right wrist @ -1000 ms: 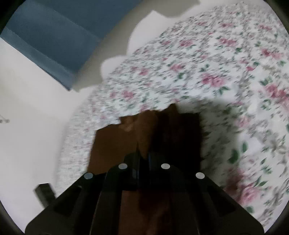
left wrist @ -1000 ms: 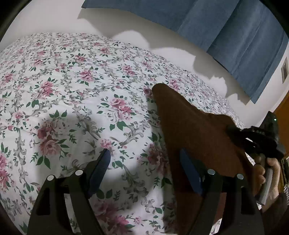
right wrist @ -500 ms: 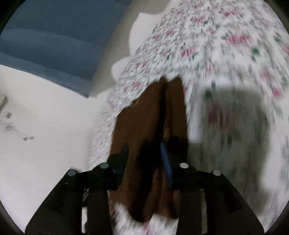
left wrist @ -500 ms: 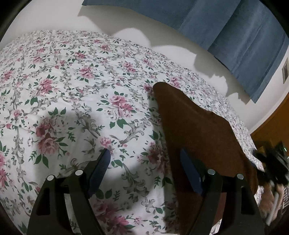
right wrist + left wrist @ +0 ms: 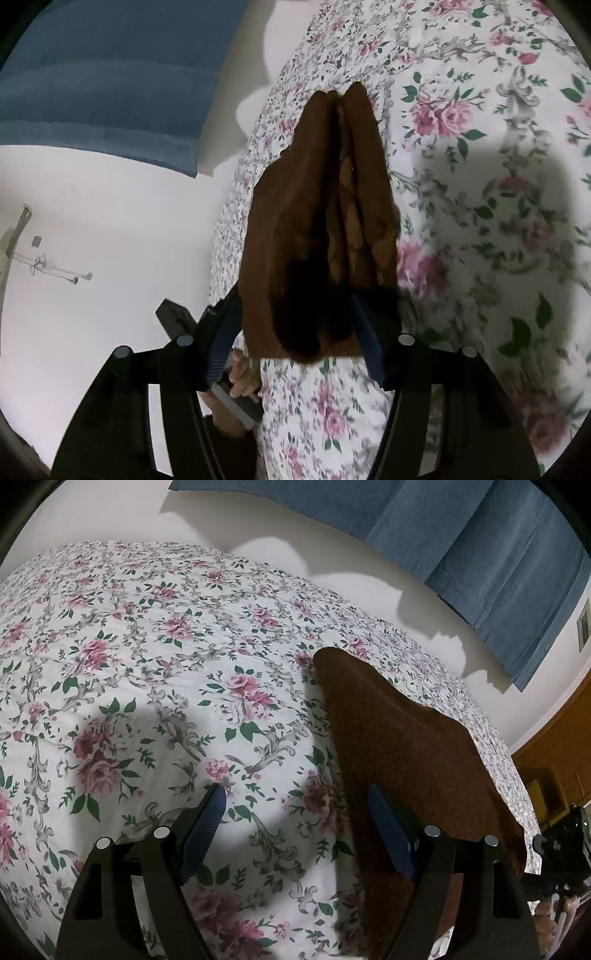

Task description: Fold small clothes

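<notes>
Folded fuzzy brown cloth (image 5: 317, 221) lies mid-frame on the floral sheet (image 5: 147, 664); right gripper (image 5: 295, 339), just opening, straddles it unpinched; left gripper (image 5: 295, 827) gapes empty.

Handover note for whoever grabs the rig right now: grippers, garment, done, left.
Left gripper: open, nothing between its pads, over the floral bedspread beside the cloth.
Right gripper: jaws have just been opening; the near end of the brown garment lies between them, pads apparently not pressing, so it looks released.
Garment: on the bed near its edge, folded lengthwise, layered edges visible along the middle in the right wrist view.
Done: lengthwise fold laid down.
Left: probably one more fold across, then tidy; check the layers lie even first.
</notes>
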A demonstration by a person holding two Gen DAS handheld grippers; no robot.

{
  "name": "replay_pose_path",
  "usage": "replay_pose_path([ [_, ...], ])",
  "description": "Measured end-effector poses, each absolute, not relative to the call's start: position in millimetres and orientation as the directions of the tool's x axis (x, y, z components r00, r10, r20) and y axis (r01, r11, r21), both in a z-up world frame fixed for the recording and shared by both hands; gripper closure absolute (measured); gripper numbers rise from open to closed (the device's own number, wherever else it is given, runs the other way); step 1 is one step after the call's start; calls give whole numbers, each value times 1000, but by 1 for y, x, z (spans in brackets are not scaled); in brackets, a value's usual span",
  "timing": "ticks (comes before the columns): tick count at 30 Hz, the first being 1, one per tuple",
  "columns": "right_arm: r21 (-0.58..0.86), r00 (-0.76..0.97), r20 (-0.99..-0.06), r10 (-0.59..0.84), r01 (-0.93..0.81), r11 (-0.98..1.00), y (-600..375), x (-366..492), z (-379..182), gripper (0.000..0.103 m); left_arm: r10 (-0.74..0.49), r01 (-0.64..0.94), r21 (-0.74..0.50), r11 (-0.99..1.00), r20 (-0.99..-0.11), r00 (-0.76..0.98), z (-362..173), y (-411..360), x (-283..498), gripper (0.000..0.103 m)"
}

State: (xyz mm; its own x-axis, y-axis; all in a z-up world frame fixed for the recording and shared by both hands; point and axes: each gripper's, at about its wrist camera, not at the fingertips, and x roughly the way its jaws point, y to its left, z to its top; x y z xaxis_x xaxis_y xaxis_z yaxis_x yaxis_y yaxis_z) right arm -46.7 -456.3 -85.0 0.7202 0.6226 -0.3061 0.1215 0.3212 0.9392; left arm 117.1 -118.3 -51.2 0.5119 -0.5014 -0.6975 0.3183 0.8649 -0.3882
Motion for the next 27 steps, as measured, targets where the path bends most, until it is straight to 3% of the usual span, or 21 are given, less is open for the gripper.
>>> replay_pose_path([
  [2,941,717,-304,627,121,318,-454,-41,-86,58,-502,318,-388,865,-697,512,-51,-118,117,25],
  [4,928,711,-332,620,129,348,-452,-39,-85,82,-501,318,-388,865,-698,512,-51,-118,117,25],
  [6,913,712,-366,599,149,380,-453,-40,-87,94,-501,319,-388,865,-698,512,-51,-119,117,25],
  [11,874,704,-448,551,215,437,-458,-45,-108,97,-499,318,-385,866,-699,512,-51,-119,117,25],
  [27,899,728,-379,571,142,415,-463,-48,-117,100,-498,318,-384,867,-700,512,-52,-119,117,25],
])
